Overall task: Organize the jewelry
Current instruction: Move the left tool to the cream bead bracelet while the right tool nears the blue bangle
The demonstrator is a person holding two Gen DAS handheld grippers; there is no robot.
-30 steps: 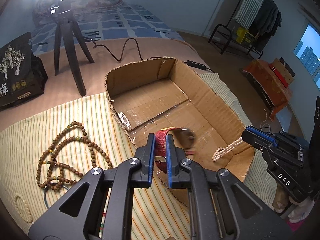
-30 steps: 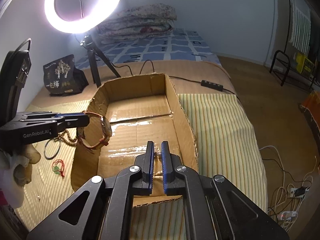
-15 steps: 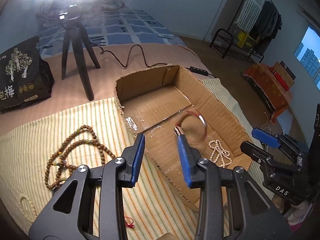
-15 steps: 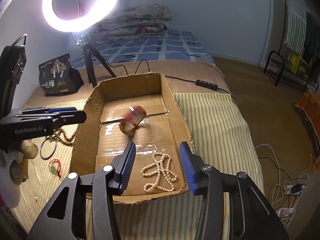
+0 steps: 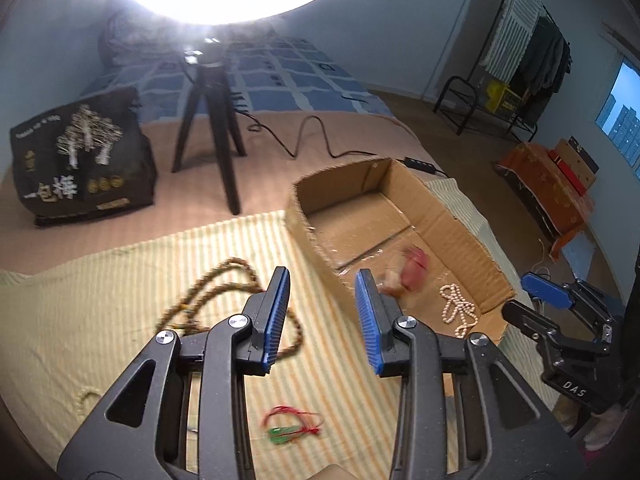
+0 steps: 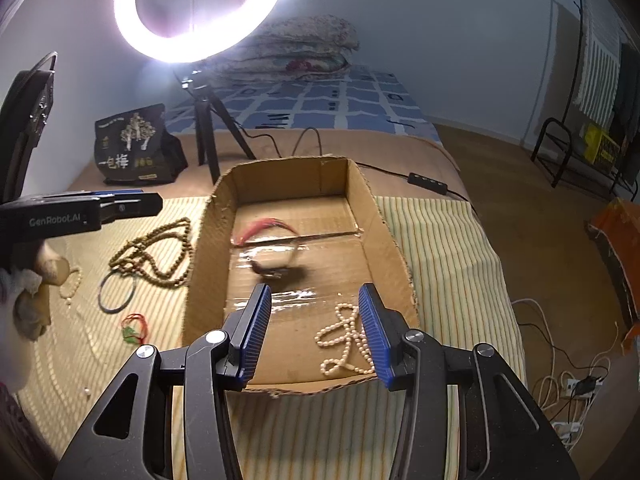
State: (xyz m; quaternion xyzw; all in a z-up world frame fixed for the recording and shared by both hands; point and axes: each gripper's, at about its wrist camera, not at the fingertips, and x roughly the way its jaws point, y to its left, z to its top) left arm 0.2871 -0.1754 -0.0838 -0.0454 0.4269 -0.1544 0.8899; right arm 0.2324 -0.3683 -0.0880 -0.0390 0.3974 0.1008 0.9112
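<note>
An open cardboard box (image 6: 388,240) (image 5: 460,220) sits on a striped cloth. Inside lie a white pearl necklace (image 6: 344,340) (image 5: 456,308) and a blurred red-strapped watch (image 6: 272,248) (image 5: 408,272). My left gripper (image 5: 322,316) is open and empty, left of the box over the cloth; it shows side-on in the right wrist view (image 6: 132,204). My right gripper (image 6: 314,332) is open and empty above the box's near end. A brown bead necklace (image 5: 224,292) (image 6: 156,252), a red and green string charm (image 5: 292,426) (image 6: 134,326) and a dark ring (image 6: 116,294) lie on the cloth.
A tripod (image 5: 212,132) with a bright ring light (image 6: 196,4) stands behind the box. A black printed bag (image 5: 80,164) sits at the back left. A cable with a switch (image 6: 428,182) runs past the box. A small pale bead bracelet (image 6: 74,286) lies on the cloth.
My left gripper let go of the red-strapped watch, which fell into the box, then drew back left. My right gripper opened and released the pearl necklace into the box.
</note>
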